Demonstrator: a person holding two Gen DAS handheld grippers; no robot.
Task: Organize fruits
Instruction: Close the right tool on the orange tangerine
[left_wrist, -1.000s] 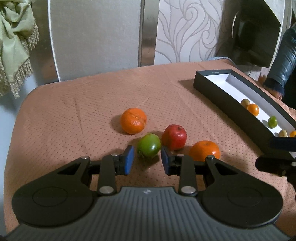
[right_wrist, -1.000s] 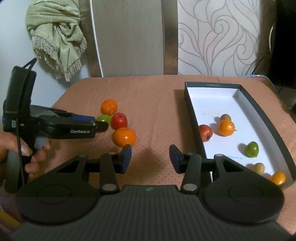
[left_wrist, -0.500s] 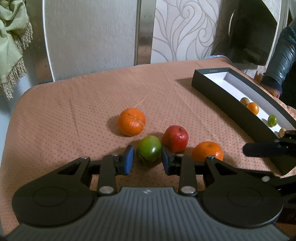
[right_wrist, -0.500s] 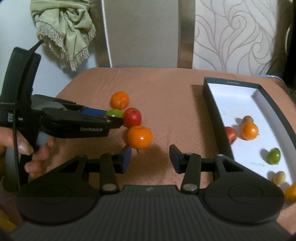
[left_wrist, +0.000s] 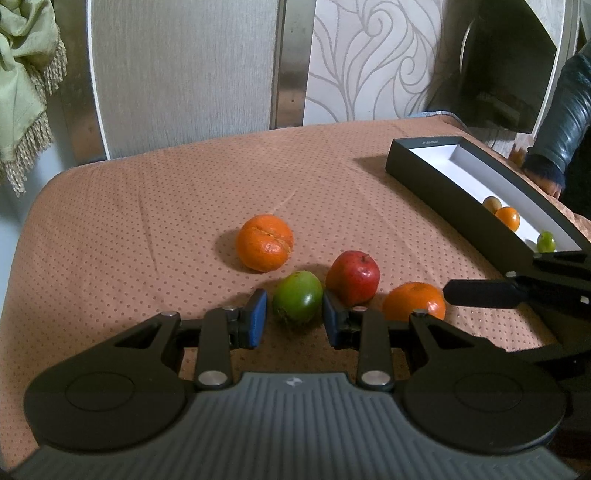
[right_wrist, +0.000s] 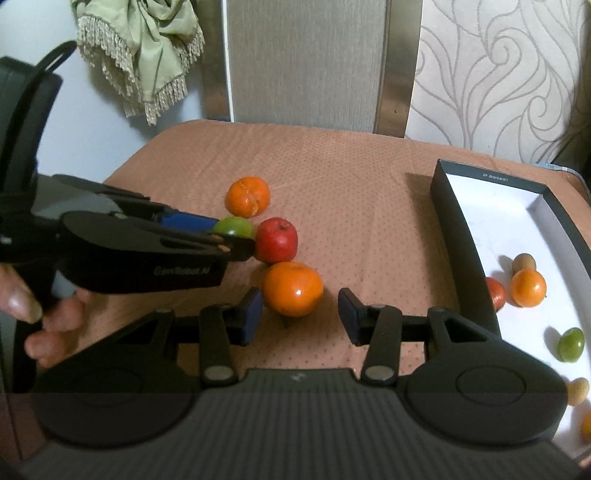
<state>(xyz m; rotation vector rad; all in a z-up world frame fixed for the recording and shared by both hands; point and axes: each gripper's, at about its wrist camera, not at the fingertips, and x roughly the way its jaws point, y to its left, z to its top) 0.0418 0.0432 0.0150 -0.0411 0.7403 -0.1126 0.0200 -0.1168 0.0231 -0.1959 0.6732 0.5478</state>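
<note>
Several fruits lie on the brown dotted tablecloth. My left gripper (left_wrist: 293, 318) is open with its blue pads on either side of a green fruit (left_wrist: 297, 297), not clamped on it. A red apple (left_wrist: 352, 277) touches its right finger. A peeled-looking orange (left_wrist: 264, 242) lies behind. My right gripper (right_wrist: 300, 315) is open around the near side of a smooth orange (right_wrist: 293, 288), which sits closer to its left pad. The left gripper (right_wrist: 236, 236) shows in the right wrist view at the green fruit (right_wrist: 234, 226).
A black box with a white inside (right_wrist: 454, 221) stands at the right and holds several small fruits, among them an orange (right_wrist: 527, 287) and a green one (right_wrist: 570, 344). A chair back and a green fringed cloth (right_wrist: 140, 48) are behind the table.
My left gripper has moved forward so the green fruit sits between its pads. My right gripper has swung left from the box to the smooth orange.
</note>
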